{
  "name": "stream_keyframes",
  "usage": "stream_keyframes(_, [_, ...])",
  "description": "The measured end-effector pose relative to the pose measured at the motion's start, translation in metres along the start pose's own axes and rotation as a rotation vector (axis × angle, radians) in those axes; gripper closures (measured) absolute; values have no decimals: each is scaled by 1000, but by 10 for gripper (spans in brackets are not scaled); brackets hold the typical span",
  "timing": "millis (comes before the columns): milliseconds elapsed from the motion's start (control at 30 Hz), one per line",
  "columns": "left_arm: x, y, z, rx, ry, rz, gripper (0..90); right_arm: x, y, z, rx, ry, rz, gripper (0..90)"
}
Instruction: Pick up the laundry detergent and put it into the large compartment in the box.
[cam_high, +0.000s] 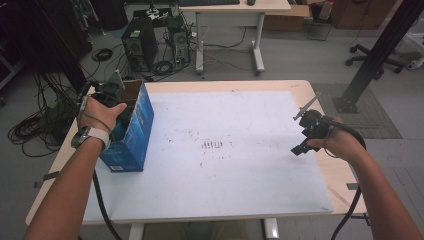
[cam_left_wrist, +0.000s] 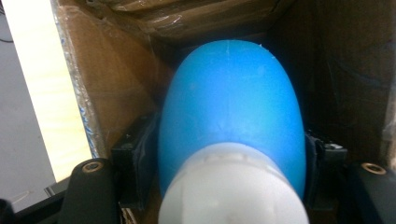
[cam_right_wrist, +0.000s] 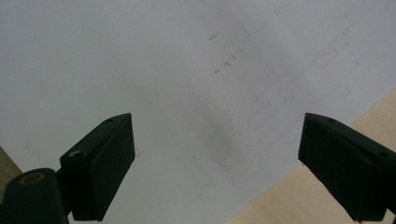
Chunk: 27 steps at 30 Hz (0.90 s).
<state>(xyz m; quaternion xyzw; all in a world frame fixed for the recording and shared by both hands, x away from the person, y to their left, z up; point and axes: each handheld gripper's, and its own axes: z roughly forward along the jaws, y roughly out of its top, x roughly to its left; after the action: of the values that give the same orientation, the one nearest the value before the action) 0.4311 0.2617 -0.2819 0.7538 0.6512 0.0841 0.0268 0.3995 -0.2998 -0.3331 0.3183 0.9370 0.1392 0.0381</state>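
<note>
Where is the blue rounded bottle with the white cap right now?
The blue rounded bottle with the white cap sits inside the open blue cardboard box at the table's left side, between the left gripper's fingers in the left gripper view.

the left gripper (cam_high: 111, 95) dips into the blue box (cam_high: 134, 135), so from above its jaws are hidden by the hand and the box wall. in the left gripper view the blue bottle (cam_left_wrist: 231, 116) hides the pads, and its white cap (cam_left_wrist: 233, 186) is cut off at the bottom edge
</note>
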Motion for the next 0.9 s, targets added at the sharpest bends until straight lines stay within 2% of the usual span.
stream_keyframes(267, [0,0,0,-5,-1,5,301,0,0,0,1,-1,2,110])
stream_keyframes(333, [-1,0,1,-6,-3,7,269,0,-1,0,0,0,0,110])
stream_keyframes(900, [-3,-2,-1,-14,-3,40,231,3,0,-2,-4,-2,-5,110])
